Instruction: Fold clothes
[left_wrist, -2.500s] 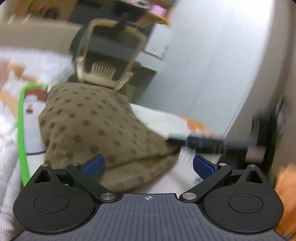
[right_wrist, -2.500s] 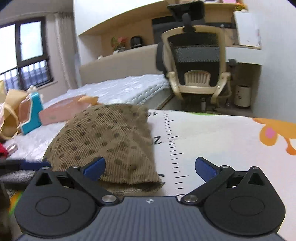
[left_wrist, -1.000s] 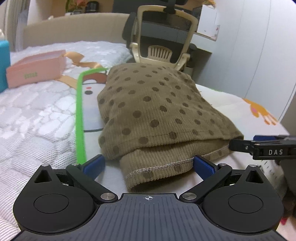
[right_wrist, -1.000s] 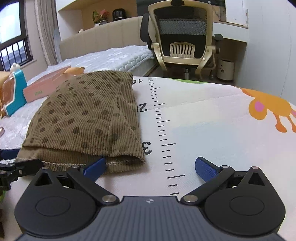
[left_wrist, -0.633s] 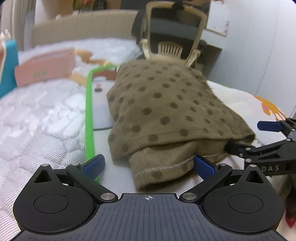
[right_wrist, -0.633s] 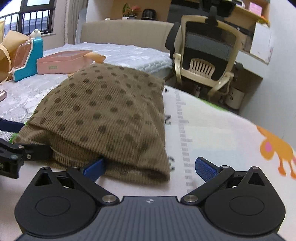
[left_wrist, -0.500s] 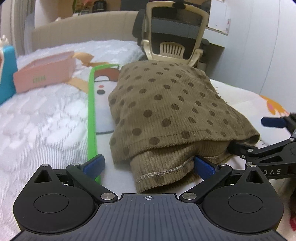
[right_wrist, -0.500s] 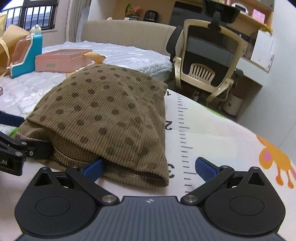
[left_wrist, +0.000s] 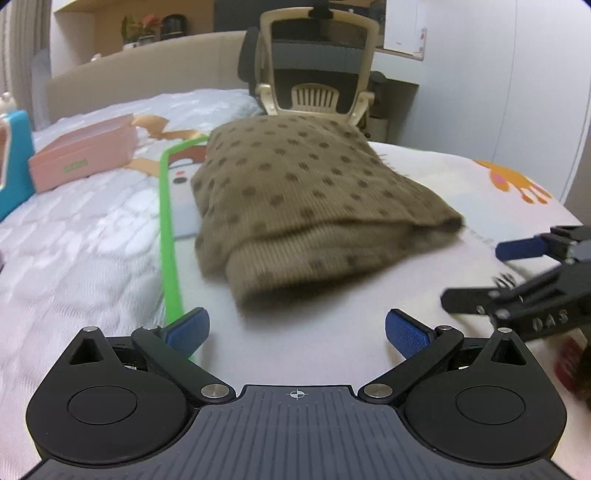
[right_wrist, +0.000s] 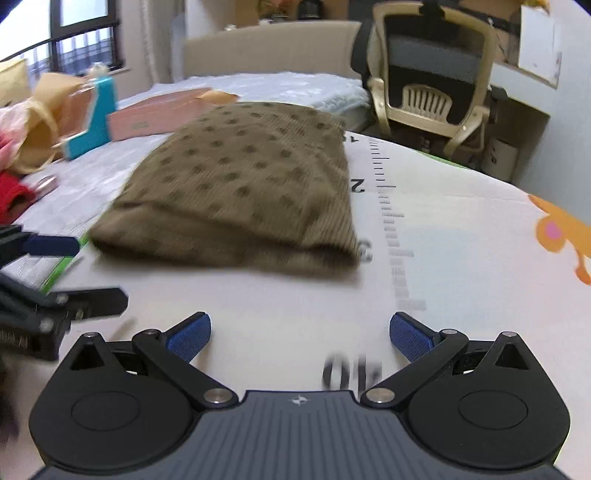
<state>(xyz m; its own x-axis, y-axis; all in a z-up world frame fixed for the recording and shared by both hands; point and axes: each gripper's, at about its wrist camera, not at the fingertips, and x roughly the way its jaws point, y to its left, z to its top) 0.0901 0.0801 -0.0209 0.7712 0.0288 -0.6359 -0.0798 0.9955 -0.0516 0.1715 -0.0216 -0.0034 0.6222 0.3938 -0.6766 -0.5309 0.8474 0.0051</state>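
A brown corduroy garment with dark dots (left_wrist: 303, 206) lies folded into a thick rectangle on the white play mat (left_wrist: 332, 325); the right wrist view shows the garment (right_wrist: 240, 188) too. My left gripper (left_wrist: 295, 332) is open and empty, a short way in front of the folded near edge. My right gripper (right_wrist: 300, 336) is also open and empty, farther back from the cloth. In the left wrist view the right gripper (left_wrist: 491, 273) shows at the right edge. At the left of the right wrist view is the left gripper (right_wrist: 74, 269).
The mat has a green border (left_wrist: 168, 236), a printed ruler (right_wrist: 391, 229) and an orange cartoon (right_wrist: 561, 229). On the white bedding (left_wrist: 74, 240) sit a pink box (left_wrist: 81, 155) and a blue item (right_wrist: 94, 122). An office chair (left_wrist: 317, 88) stands behind the bed.
Both grippers have pulled back from the garment's near edge, where their blue pads were touching or under the cloth. The folded garment now lies free on the mat.
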